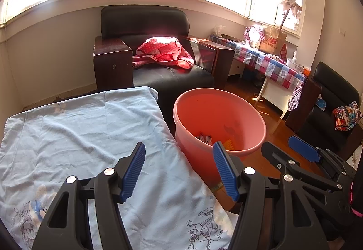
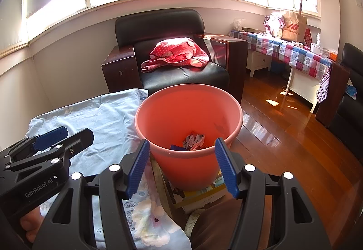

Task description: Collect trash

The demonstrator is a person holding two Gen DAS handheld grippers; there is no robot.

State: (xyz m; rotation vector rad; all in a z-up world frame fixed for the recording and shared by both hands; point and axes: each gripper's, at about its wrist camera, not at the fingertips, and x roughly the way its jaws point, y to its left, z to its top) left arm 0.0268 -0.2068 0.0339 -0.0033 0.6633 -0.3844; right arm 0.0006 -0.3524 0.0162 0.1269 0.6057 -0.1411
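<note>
Sunlit room; worktop (image 1: 79,127) bare of trash, bin (image 2: 188,159) loaded; both tongs, left tongs (image 1: 179,170) and right tongs (image 2: 181,165), spread empty; collection looks complete, next verify

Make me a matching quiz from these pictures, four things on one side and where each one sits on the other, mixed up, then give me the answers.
Things:
1. crumpled wrapper
2. red dotted cloth
3. brown paper bag
4. pink bin

Places:
A. on the seat of the black armchair
B. on the table with the checked cloth
C. at the bottom of the pink bin
D. on the floor beside the light blue sheet

Pairs: 1-C, 2-A, 3-B, 4-D
</note>
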